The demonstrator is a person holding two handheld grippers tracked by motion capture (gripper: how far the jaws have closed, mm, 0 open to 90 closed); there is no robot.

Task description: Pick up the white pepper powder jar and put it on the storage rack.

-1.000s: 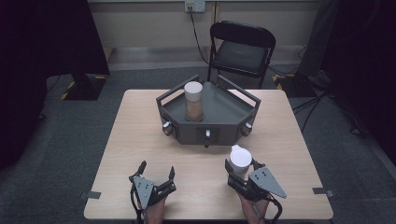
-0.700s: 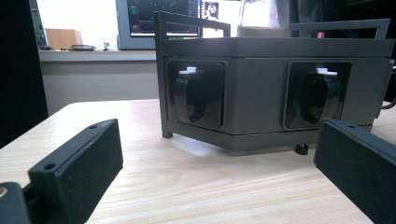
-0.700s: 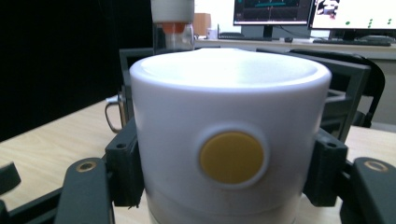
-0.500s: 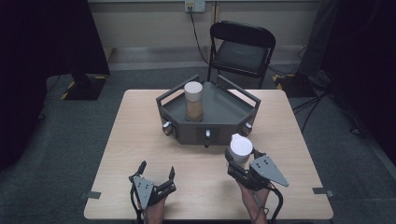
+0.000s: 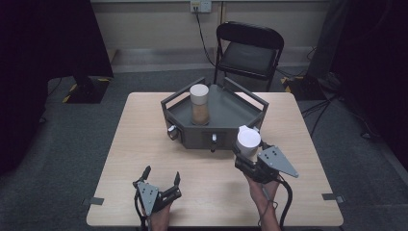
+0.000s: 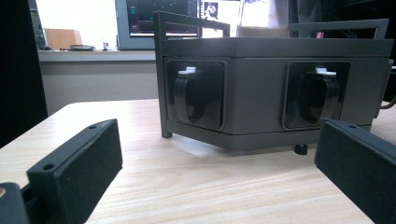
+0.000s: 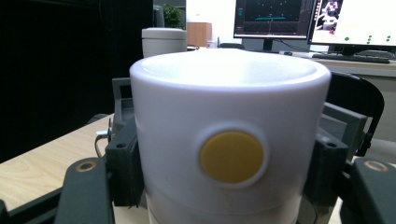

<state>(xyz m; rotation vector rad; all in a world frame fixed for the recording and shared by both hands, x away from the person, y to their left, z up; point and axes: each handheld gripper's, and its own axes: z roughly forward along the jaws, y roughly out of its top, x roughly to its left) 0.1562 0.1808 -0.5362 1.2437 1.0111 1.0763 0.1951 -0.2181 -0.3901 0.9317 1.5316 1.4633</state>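
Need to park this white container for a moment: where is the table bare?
Bare wood lies left of the grey tray, and between the left gripper and right gripper. Crowded: the tray's front edge, where the white container is held.

- A white cylindrical container (image 5: 248, 142) with a flat white lid is held upright between the jaws of the right gripper (image 5: 246, 155), above the table just in front of the right corner of the grey tray (image 5: 226, 111).
- In the right gripper view, a round yellow disc (image 7: 231, 156) is seen set into the container's (image 7: 229, 135) side, facing the camera.
- A seam is seen low on its wall; its lower part is hidden.
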